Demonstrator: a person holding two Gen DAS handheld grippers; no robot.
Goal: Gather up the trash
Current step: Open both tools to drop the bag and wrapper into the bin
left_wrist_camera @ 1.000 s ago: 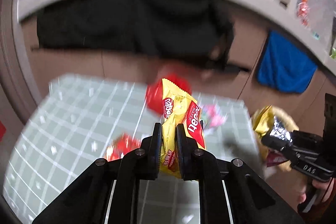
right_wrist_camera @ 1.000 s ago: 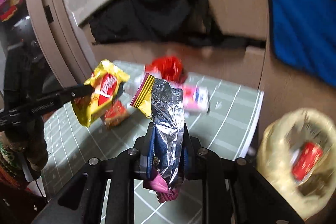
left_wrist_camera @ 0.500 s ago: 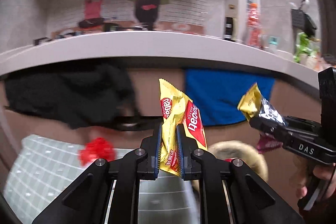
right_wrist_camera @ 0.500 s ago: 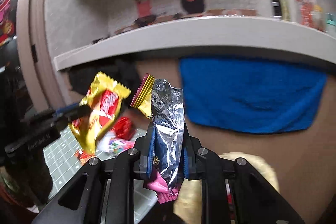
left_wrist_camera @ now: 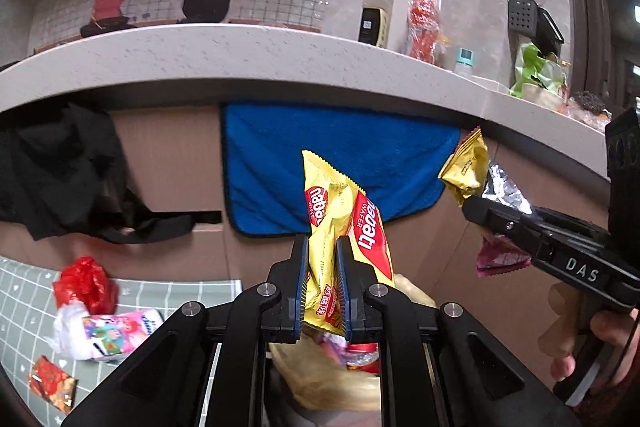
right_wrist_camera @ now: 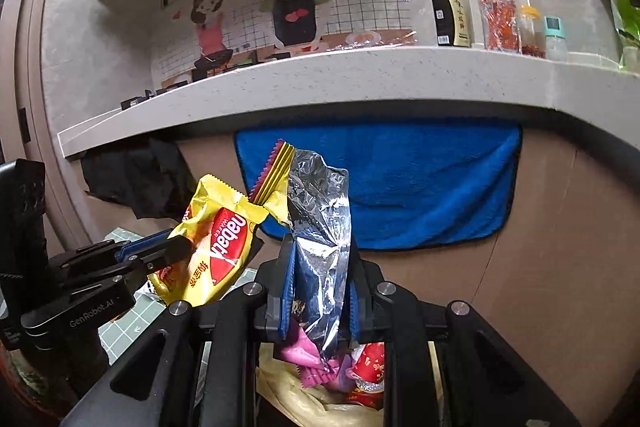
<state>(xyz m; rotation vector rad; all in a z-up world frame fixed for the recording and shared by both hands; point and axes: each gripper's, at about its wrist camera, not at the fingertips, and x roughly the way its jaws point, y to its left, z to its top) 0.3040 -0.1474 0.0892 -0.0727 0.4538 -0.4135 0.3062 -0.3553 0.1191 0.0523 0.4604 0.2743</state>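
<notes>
Two grippers, one wrapper each: the left gripper [left_wrist_camera: 323, 285] clamps a yellow "nabati WAFER" pack [left_wrist_camera: 344, 227]; the right gripper [right_wrist_camera: 318, 287] clamps a torn foil wrapper [right_wrist_camera: 320, 223], both above a yellow trash bag [right_wrist_camera: 304, 393]. Only the left view shows three scraps, perhaps, on the checked mat [left_wrist_camera: 24, 291].

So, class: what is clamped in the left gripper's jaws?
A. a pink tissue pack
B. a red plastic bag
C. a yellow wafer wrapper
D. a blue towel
C: the left gripper has its jaws shut on the yellow wafer wrapper.
</notes>
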